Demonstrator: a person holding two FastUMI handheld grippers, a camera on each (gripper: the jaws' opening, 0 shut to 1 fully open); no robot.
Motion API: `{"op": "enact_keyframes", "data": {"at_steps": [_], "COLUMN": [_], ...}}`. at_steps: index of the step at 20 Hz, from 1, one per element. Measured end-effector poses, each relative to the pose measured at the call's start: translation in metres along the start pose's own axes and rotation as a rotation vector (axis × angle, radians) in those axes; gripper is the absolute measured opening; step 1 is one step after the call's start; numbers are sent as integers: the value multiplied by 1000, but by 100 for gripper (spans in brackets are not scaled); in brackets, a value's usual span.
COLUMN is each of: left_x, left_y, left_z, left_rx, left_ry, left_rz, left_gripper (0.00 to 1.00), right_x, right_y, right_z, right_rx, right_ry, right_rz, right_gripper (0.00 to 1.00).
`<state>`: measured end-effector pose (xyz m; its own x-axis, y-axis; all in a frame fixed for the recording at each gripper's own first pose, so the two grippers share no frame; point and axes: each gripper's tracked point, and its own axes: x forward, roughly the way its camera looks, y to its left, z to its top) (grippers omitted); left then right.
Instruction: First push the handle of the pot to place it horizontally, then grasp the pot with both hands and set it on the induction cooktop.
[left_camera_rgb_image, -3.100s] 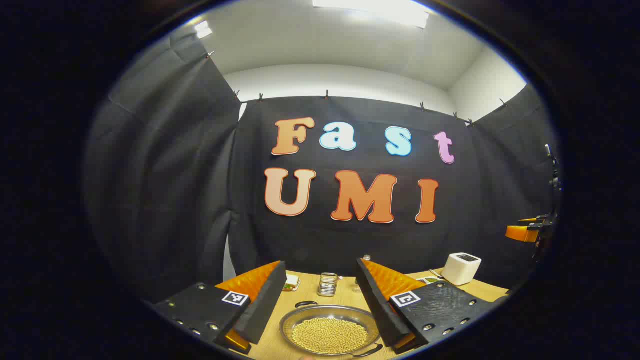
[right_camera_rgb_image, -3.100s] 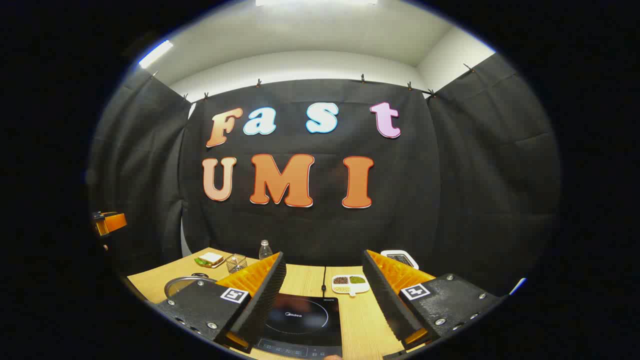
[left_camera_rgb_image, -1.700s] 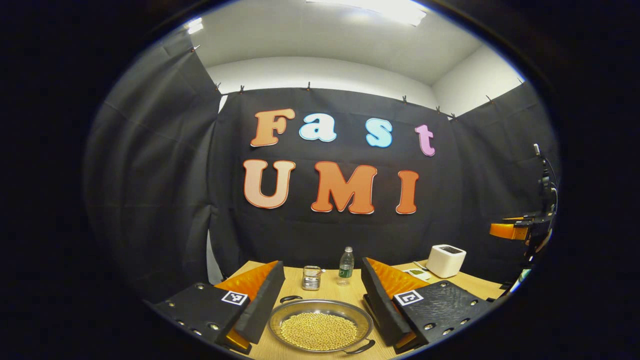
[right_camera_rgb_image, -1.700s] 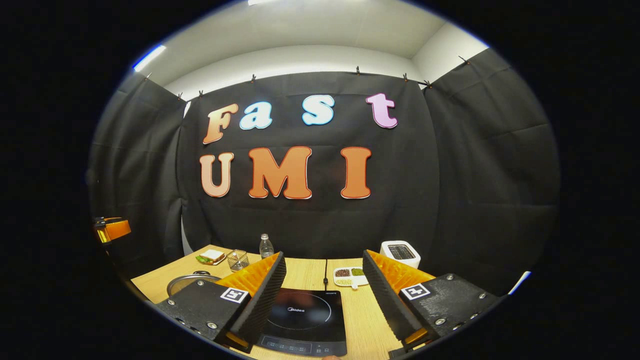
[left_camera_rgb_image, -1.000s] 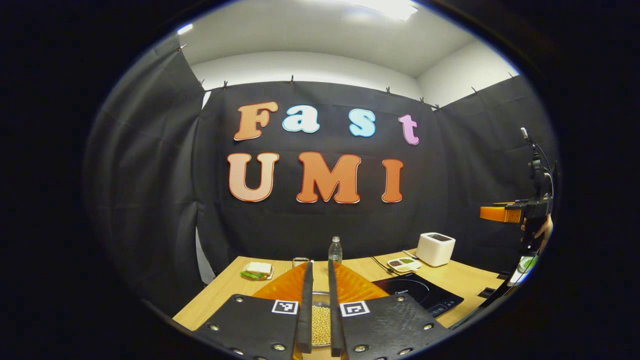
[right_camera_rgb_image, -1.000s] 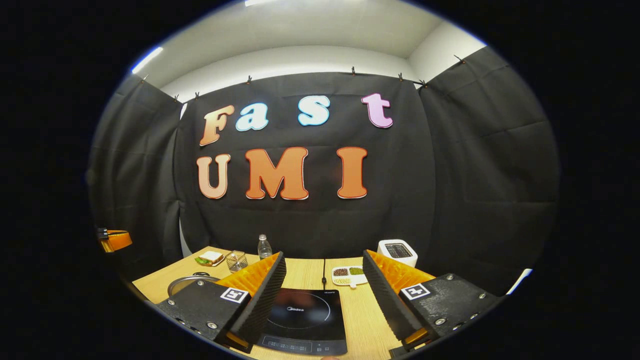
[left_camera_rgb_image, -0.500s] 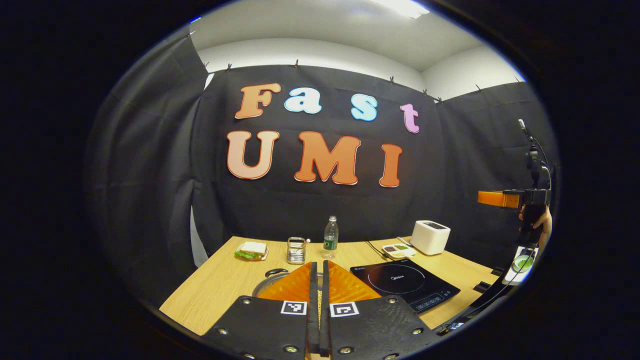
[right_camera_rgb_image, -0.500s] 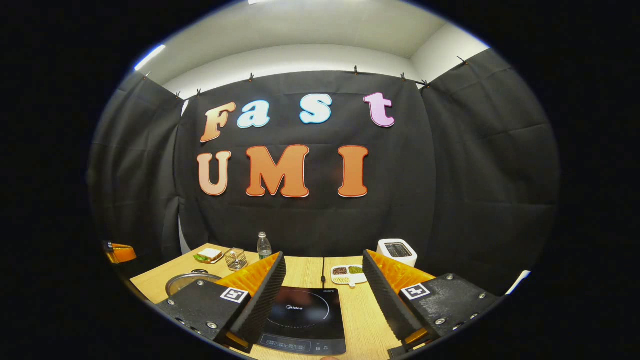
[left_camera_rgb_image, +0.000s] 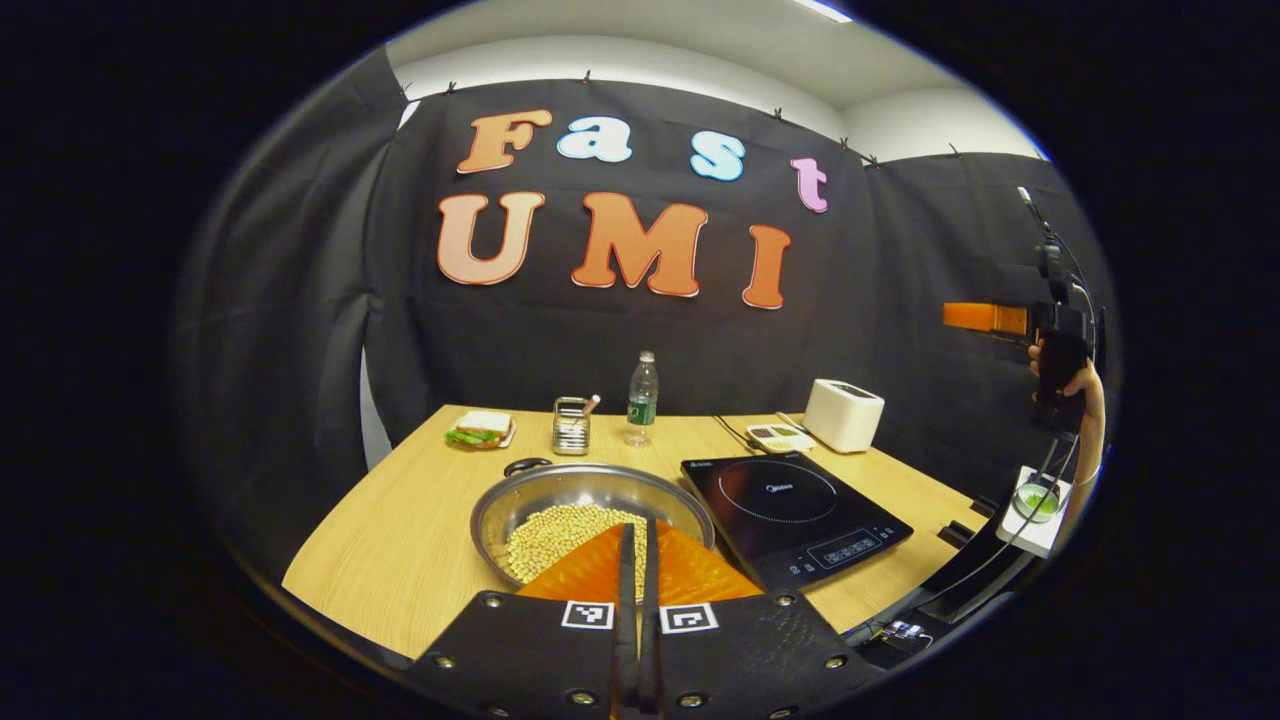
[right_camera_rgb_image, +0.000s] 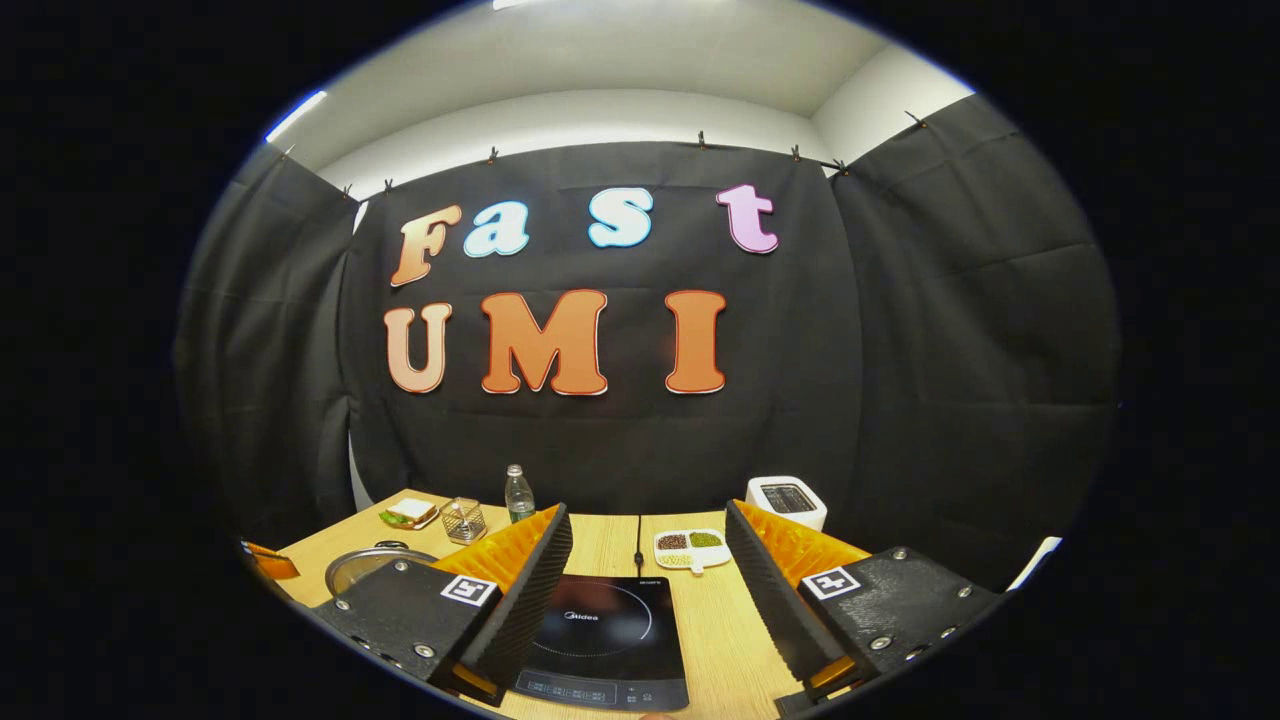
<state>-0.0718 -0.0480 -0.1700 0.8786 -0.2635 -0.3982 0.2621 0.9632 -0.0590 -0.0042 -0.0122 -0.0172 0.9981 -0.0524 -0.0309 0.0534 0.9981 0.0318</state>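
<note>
A shallow steel pot (left_camera_rgb_image: 560, 492) full of pale beans sits on the wooden table (left_camera_rgb_image: 400, 560), left of the black induction cooktop (left_camera_rgb_image: 795, 505). One black handle (left_camera_rgb_image: 525, 466) shows on the pot's far rim; the near rim is hidden behind my fingers. My left gripper (left_camera_rgb_image: 638, 528) is shut on nothing, hovering above the pot's near edge. My right gripper (right_camera_rgb_image: 648, 515) stands open above the cooktop (right_camera_rgb_image: 600, 640), with the pot (right_camera_rgb_image: 375, 565) to its left, partly hidden by a finger. In the left gripper view the right gripper (left_camera_rgb_image: 985, 317) hangs high at the far right, held by a hand (left_camera_rgb_image: 1075, 385).
Along the back of the table stand a sandwich plate (left_camera_rgb_image: 480, 430), a metal holder (left_camera_rgb_image: 571, 426), a water bottle (left_camera_rgb_image: 641, 398), a divided dish of beans (left_camera_rgb_image: 778, 436) and a white toaster (left_camera_rgb_image: 843, 414). A cable (right_camera_rgb_image: 638, 550) runs back from the cooktop.
My left gripper went from open around the pot to shut, and its view now looks down on the pot and cooktop. The right gripper has barely moved.
</note>
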Motion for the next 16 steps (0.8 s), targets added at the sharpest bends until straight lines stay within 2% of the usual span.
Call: {"op": "enact_keyframes", "data": {"at_steps": [11, 16], "left_x": [2, 6], "left_y": [-22, -11], "left_z": [-73, -98], "left_rx": [-30, -3], "left_ry": [165, 224], "left_rz": [-72, -39], "left_gripper": [2, 0], "right_x": [1, 0], "right_y": [-3, -7], "right_z": [-8, -11], "right_rx": [-12, -10], "right_ry": [10, 14], "right_rz": [-13, -19], "right_gripper": [95, 95]}}
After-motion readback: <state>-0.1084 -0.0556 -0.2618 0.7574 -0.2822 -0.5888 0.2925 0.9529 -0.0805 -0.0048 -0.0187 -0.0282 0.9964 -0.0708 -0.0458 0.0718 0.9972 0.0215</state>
